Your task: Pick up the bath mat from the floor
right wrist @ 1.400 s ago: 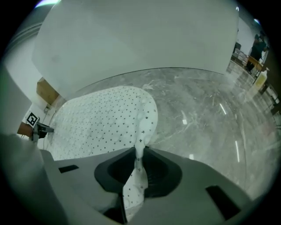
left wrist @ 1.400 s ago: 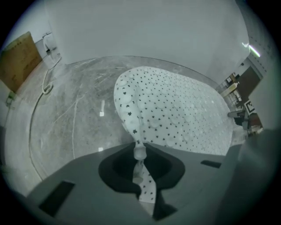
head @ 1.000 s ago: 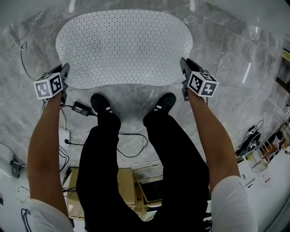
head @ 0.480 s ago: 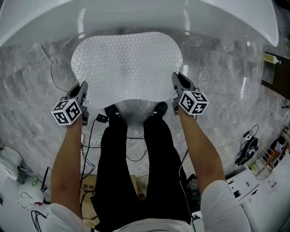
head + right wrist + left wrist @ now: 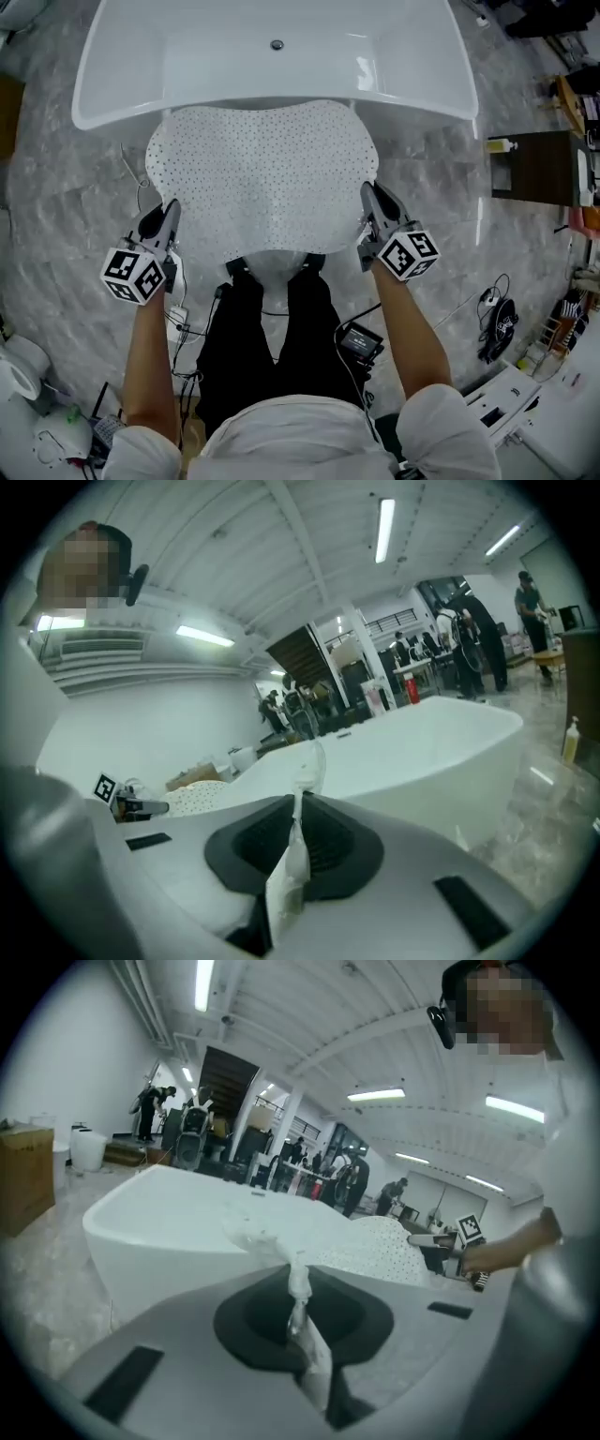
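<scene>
The thin, perforated bath mat (image 5: 262, 178), seemingly light and floppy, hung clear of the floor before the bathtub (image 5: 272, 56), left gripper (image 5: 169, 211) and right gripper (image 5: 370, 195) each pinching a near corner.

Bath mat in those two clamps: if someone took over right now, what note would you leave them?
The left gripper is shut on the bath mat at its near left edge.
The right gripper is shut on its near right edge.
The mat hangs spread between them, in front of the white bathtub, above the marble floor.
Done: gripped and lifted.
Left: probably only to keep both grips; where it goes is not shown.
</scene>
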`<action>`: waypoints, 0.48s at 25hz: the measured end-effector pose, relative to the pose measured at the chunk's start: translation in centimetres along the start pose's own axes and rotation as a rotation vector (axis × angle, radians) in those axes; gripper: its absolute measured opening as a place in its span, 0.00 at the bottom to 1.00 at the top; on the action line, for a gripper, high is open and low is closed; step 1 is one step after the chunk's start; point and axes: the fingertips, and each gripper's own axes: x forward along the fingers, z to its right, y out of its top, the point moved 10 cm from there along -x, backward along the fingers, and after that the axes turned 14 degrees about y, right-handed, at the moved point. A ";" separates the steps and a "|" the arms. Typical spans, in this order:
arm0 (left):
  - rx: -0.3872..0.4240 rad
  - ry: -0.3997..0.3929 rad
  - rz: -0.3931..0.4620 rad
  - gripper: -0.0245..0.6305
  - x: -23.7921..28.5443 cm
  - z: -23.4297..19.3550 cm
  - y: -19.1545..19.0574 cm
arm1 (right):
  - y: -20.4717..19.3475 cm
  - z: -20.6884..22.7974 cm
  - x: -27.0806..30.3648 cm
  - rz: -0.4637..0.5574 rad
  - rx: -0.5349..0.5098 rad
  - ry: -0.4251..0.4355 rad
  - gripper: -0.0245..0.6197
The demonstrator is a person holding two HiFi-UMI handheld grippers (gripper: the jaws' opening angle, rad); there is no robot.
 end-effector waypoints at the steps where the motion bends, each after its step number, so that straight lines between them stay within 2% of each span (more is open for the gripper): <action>1: 0.013 -0.013 0.029 0.09 -1.5 0.5 2.3 | 2.1 -1.7 -0.6 0.023 -0.019 0.015 0.11; 7: 0.105 -0.059 0.208 0.09 -11.5 3.4 14.3 | 12.1 -11.2 -6.1 0.150 -0.101 0.062 0.11; 12: 0.167 -0.094 0.300 0.09 -18.8 5.5 21.5 | 18.3 -18.5 -10.5 0.256 -0.201 0.082 0.11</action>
